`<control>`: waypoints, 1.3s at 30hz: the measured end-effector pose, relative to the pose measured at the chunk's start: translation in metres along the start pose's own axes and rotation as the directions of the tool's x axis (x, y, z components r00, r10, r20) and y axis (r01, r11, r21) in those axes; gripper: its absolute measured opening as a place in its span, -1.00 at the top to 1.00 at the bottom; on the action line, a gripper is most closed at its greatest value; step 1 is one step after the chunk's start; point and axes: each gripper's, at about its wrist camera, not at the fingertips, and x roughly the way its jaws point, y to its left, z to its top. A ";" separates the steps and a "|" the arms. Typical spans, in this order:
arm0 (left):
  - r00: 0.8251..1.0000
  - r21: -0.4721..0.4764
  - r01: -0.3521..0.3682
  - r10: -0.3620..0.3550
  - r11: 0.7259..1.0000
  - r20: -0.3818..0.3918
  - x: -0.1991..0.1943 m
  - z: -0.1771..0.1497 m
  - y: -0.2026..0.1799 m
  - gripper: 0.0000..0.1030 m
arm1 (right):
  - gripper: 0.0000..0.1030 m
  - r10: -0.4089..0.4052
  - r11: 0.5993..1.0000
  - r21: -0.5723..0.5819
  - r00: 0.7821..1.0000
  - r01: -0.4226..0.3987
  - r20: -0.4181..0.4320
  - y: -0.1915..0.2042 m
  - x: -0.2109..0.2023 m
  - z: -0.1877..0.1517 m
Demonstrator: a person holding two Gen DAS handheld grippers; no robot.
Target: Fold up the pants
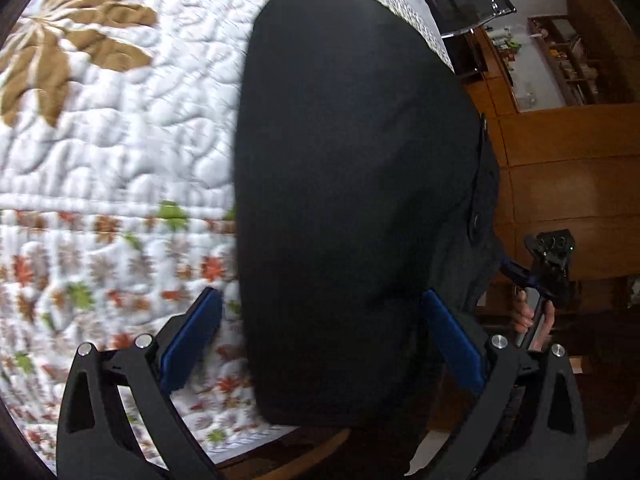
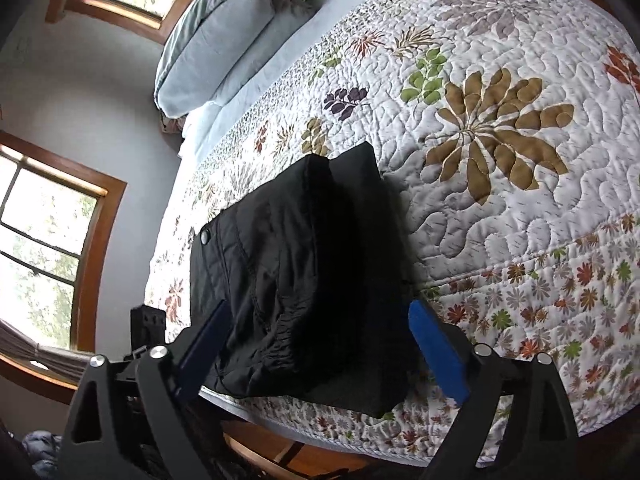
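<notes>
The folded black pants (image 2: pixel 304 276) are seen at twelve o'clock between the spread right gripper (image 2: pixel 320 344) fingers; the left gripper (image 1: pixel 320 340) is likewise spread, unpressed.

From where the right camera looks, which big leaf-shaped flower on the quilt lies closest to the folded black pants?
The large brown flower, just right of the folded black pants; the mauve one lies farther up the white quilt.

Pants (image 1: pixel 352 200) blurred, hide quilt (image 1: pixel 120 160) (partly).
</notes>
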 end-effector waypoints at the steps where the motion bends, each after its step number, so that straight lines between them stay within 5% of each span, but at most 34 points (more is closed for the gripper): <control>1: 1.000 0.004 0.010 -0.010 1.000 -0.008 0.004 0.002 -0.003 -0.94 | -0.83 -0.014 1.000 -0.016 1.000 0.014 -0.009 0.001 0.002 0.001; 12: 0.999 0.010 -0.021 0.021 1.000 -0.048 0.027 0.013 -0.027 -0.95 | -0.93 -0.074 0.997 -0.030 0.987 0.070 -0.144 -0.017 0.043 0.007; 19: 0.997 0.020 -0.055 0.057 0.998 -0.060 0.039 0.024 -0.053 -0.95 | -0.94 0.131 0.988 0.102 0.973 -0.113 -0.190 -0.050 0.063 0.004; 27: 0.989 0.077 -0.141 0.143 0.987 -0.023 0.044 0.021 -0.082 -0.96 | -0.92 0.177 0.983 0.084 0.965 -0.163 -0.196 -0.057 0.067 0.001; 30: 0.984 0.103 -0.178 0.178 0.979 0.009 0.050 0.017 -0.090 -0.96 | -0.40 0.213 0.977 0.052 0.953 -0.207 -0.216 -0.042 0.075 -0.002; 34: 0.978 0.134 -0.208 0.205 0.969 0.042 0.049 0.017 -0.102 -0.95 | -0.07 0.168 0.985 -0.011 0.964 -0.174 -0.205 -0.031 0.075 -0.002; 39: 0.971 0.177 -0.236 0.223 0.956 0.089 0.045 0.023 -0.113 -0.90 | 0.11 0.157 0.982 -0.079 0.972 -0.173 -0.174 -0.016 0.070 -0.004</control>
